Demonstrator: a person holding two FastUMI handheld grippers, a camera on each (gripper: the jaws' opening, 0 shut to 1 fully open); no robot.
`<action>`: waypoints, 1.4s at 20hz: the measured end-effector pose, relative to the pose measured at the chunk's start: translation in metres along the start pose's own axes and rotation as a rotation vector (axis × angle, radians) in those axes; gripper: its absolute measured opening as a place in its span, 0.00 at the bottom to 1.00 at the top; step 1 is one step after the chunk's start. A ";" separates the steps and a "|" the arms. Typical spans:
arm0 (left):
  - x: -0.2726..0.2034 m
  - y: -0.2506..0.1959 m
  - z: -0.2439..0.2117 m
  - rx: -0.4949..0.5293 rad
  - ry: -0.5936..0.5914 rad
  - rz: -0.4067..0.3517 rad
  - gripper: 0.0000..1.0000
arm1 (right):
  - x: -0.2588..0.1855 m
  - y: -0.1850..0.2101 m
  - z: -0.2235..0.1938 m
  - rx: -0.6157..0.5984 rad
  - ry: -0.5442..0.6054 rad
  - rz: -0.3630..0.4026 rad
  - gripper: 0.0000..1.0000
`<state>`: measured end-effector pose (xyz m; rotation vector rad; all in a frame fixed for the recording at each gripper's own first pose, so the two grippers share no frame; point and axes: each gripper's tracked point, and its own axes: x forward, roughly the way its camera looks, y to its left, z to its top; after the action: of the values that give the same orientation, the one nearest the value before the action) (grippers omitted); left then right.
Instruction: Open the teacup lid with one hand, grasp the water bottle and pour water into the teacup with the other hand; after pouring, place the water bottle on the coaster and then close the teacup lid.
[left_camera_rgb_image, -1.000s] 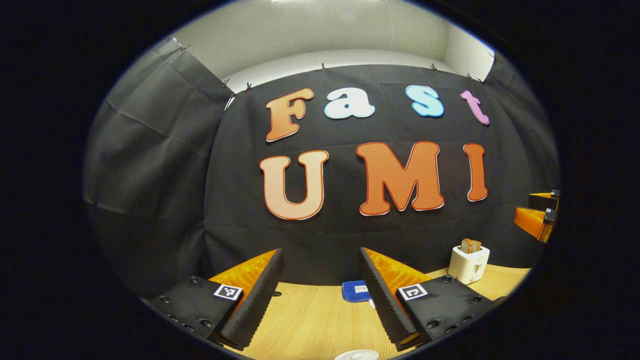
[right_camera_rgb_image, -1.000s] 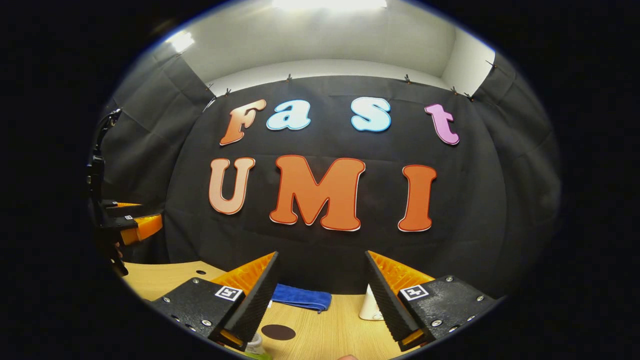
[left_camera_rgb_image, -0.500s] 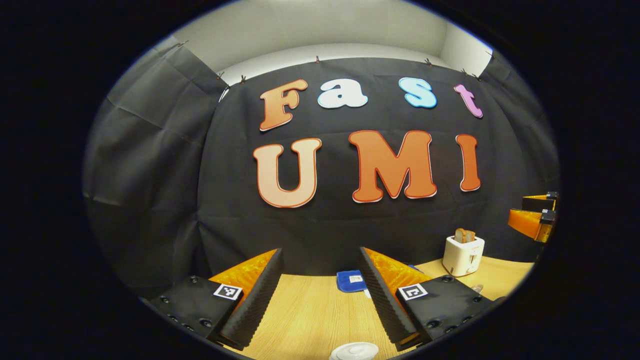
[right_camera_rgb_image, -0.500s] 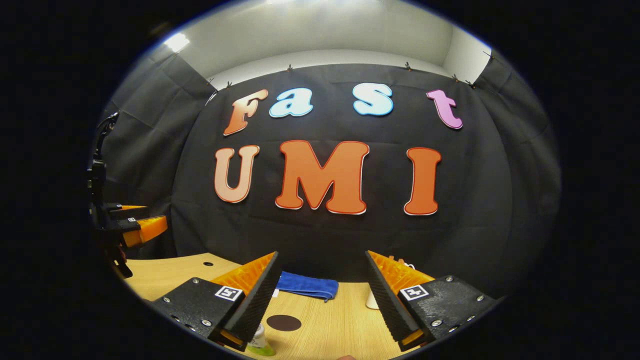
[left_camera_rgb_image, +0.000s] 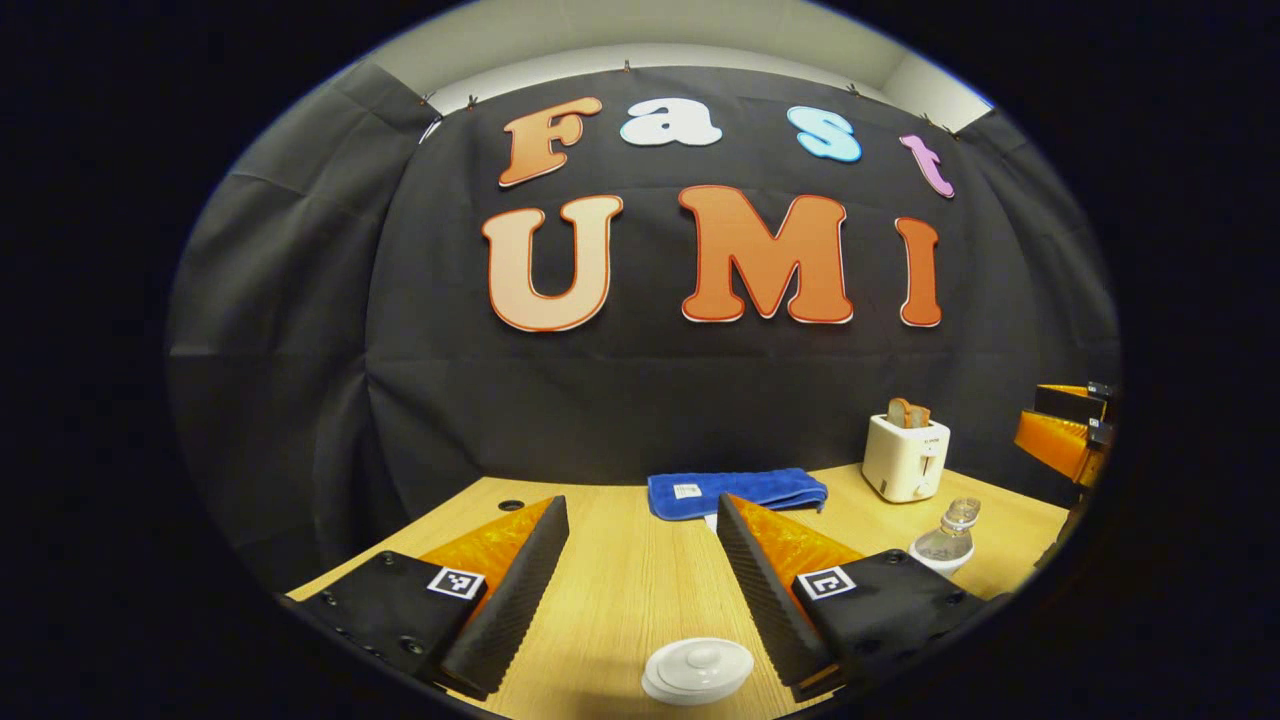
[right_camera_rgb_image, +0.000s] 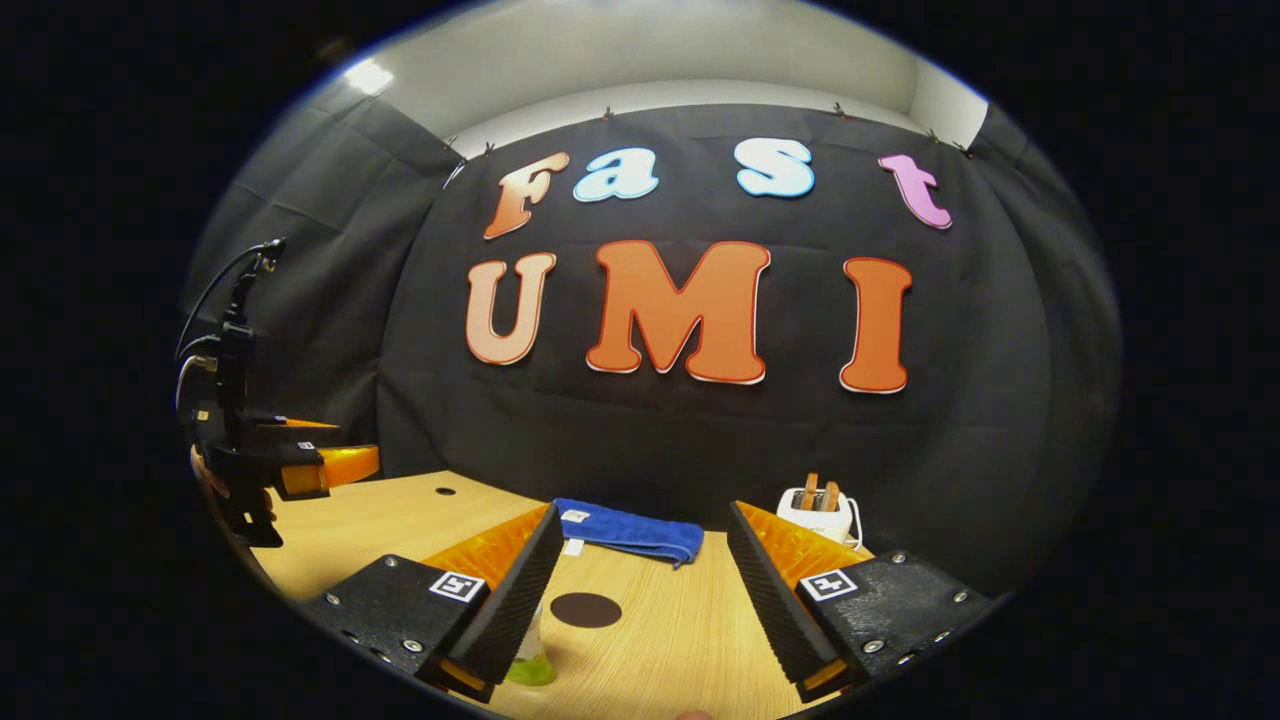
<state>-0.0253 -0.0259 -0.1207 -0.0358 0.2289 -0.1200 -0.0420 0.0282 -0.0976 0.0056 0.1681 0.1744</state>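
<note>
Wooden and pale, the surface (left_camera_rgb_image: 620, 590) carries everything we see. In the left gripper view, we see the left tool (left_camera_rgb_image: 640, 590) with its two fingers spread wide apart and nothing between them. It grips nothing. Near the bottom, between the fingers, sits the white teacup lid (left_camera_rgb_image: 698, 668), round with a little knob on top. It lies flat on the teacup, and we cannot see the cup under it. The fingers do not touch it.

Far behind, a blue cloth (left_camera_rgb_image: 738, 492) lies folded close to the black wall. To its right stands a white toaster (left_camera_rgb_image: 906, 457) with bread in it. Nearer than the toaster, on the right, we see the clear water bottle (left_camera_rgb_image: 946, 540) standing up, partly hidden behind the right finger. At the far right edge we see the other tool.

In the right gripper view, the right tool (right_camera_rgb_image: 640, 600) is also spread wide and grips nothing. A dark round coaster (right_camera_rgb_image: 586, 610) lies on the surface between its fingers, bare on top. The water bottle (right_camera_rgb_image: 530, 655) peeks out beside the left finger, near the bottom; we see clear plastic and a green part low down. We cannot tell if the finger touches it. The blue cloth (right_camera_rgb_image: 630, 530) lies far behind the coaster, and the toaster (right_camera_rgb_image: 815, 510) stands to the right. At the left edge the left tool (right_camera_rgb_image: 320, 465) hangs above the surface, held by a hand (right_camera_rgb_image: 205, 470).
</note>
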 end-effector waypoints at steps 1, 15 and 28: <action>0.001 -0.002 -0.005 0.001 0.006 -0.012 0.98 | -0.001 0.003 -0.009 -0.002 0.018 0.014 0.99; -0.004 -0.040 -0.098 0.049 0.158 -0.152 0.92 | -0.023 0.057 -0.081 0.011 0.122 0.226 0.99; 0.000 -0.045 -0.157 0.080 0.304 -0.170 0.71 | -0.020 0.064 -0.101 0.037 0.155 0.258 0.99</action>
<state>-0.0667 -0.0740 -0.2714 0.0433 0.5246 -0.3042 -0.0889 0.0873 -0.1926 0.0504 0.3256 0.4301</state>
